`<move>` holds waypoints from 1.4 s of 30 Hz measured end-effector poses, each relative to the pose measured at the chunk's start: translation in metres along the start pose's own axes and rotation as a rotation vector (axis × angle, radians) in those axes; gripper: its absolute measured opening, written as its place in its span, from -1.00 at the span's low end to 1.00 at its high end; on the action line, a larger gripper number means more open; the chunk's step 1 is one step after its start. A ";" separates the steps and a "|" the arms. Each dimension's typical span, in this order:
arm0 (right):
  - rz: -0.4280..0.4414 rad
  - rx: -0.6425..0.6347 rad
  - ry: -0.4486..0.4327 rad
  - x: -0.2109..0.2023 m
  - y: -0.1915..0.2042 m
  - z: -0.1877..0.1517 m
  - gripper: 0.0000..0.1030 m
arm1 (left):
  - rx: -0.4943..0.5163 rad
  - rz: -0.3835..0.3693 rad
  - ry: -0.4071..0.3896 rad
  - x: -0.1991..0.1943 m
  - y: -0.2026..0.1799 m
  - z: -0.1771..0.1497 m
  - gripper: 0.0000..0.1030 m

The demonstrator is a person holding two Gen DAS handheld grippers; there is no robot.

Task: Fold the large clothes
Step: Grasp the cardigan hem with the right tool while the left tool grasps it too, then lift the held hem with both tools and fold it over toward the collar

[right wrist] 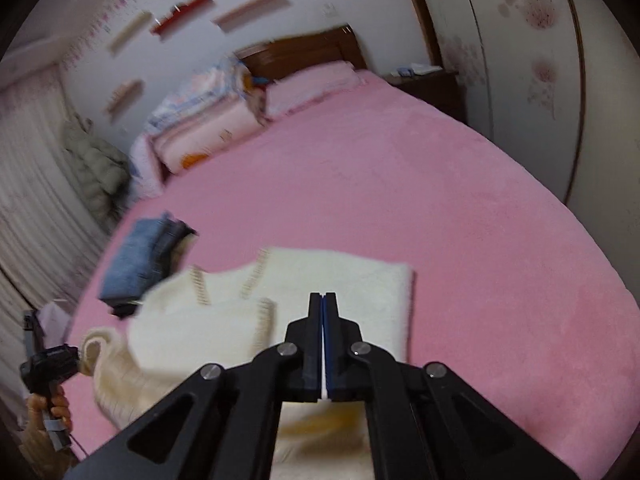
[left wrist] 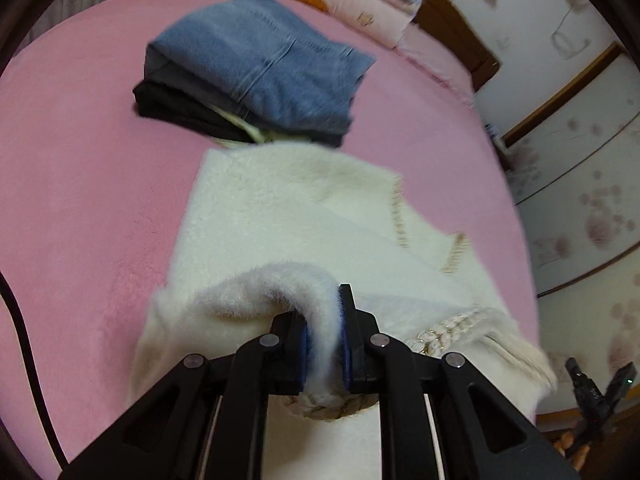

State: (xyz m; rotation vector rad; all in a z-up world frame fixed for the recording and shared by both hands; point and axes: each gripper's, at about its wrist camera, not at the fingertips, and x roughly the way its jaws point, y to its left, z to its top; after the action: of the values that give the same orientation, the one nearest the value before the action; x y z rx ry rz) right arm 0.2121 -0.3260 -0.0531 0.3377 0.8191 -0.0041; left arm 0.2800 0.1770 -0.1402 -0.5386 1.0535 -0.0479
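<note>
The left wrist view is showing the left gripper (left wrist: 323,334) with its jaws pinching a fluffy edge of the white sweater (left wrist: 304,216), which is lying on the pink bed (left wrist: 80,200) just in front of a stack of folded clothes (left wrist: 256,68). The right wrist view is showing the right gripper (right wrist: 323,344) with jaws pressed together on nothing, over the sweater. Only this view is catching a hand (right wrist: 54,406) at the bed's edge, plus the headboard (right wrist: 304,50) and pillows (right wrist: 208,132).
</note>
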 end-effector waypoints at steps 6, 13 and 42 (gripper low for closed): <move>-0.107 -0.061 0.130 0.054 -0.007 -0.027 -0.95 | -0.007 0.048 0.081 0.048 0.017 0.000 -0.73; -0.137 -0.038 0.202 0.070 -0.057 -0.054 -0.27 | 0.125 -0.042 0.119 0.029 0.015 0.004 -0.16; -0.201 -0.246 0.183 0.088 -0.018 -0.066 -0.59 | 0.497 0.165 0.085 0.085 -0.008 0.018 -0.71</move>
State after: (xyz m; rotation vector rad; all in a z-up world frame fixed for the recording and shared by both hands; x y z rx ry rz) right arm 0.2230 -0.3123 -0.1630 0.0230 1.0204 -0.0604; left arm 0.3394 0.1528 -0.1987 0.0002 1.1165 -0.1828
